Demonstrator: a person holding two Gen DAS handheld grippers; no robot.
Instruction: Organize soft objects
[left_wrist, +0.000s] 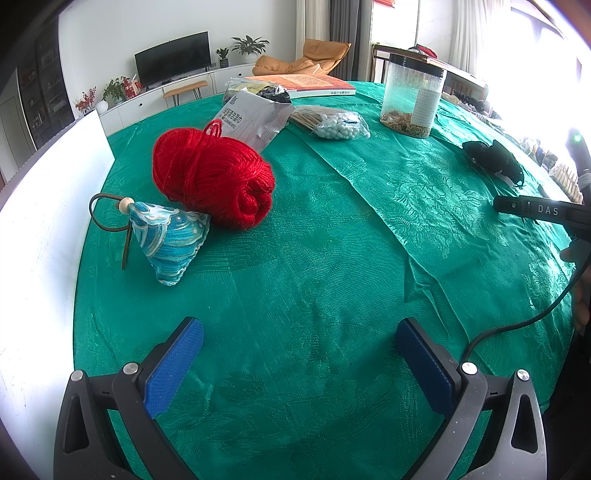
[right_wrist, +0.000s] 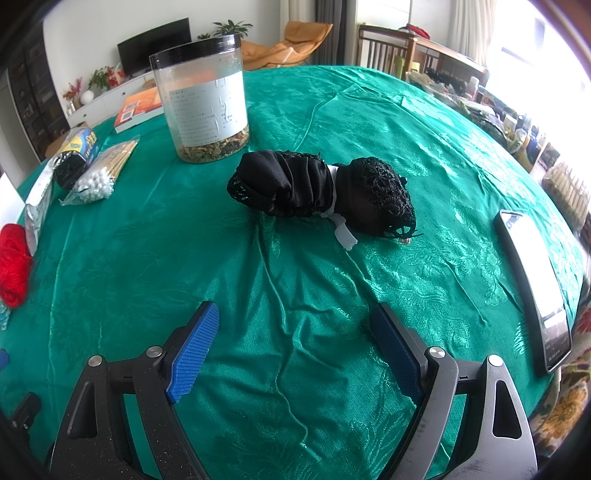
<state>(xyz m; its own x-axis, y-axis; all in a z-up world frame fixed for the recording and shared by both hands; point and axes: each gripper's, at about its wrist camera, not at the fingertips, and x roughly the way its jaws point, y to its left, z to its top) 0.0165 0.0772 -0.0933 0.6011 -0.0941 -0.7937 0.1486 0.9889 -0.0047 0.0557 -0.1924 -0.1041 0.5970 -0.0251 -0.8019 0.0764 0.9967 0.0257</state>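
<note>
The left gripper (left_wrist: 299, 354) is wide open and holds nothing. Its blue pads (left_wrist: 173, 369) hang over the bare green cloth (left_wrist: 314, 258). Ahead and to the left lies a little blue pouch (left_wrist: 168, 243) with a bead and a dark cord. The red yarn (left_wrist: 214, 177) sits just behind the pouch and touches it. Both are well apart from the pads.

The right gripper (right_wrist: 295, 350) is wide open too, with nothing in it. Straight ahead of its pads (right_wrist: 194, 350) lies a black bundle (right_wrist: 317, 192) of cloth and lace with a white strip poking out. It is near but not touching them.

Behind the bundle stands a clear jar (right_wrist: 205, 99) with a black lid. It is mostly empty, with brown and green bits at the bottom. Its white label has writing too small to read. To the left, a clear bag (right_wrist: 98, 177) holds sticks and small white balls. Next to it a silver pack (left_wrist: 255, 118) has writing I cannot read. A book (left_wrist: 306, 85) lies farther back. A phone (right_wrist: 535, 288) lies at the right edge. In the left view, a black part at the right says "DAS".
</note>
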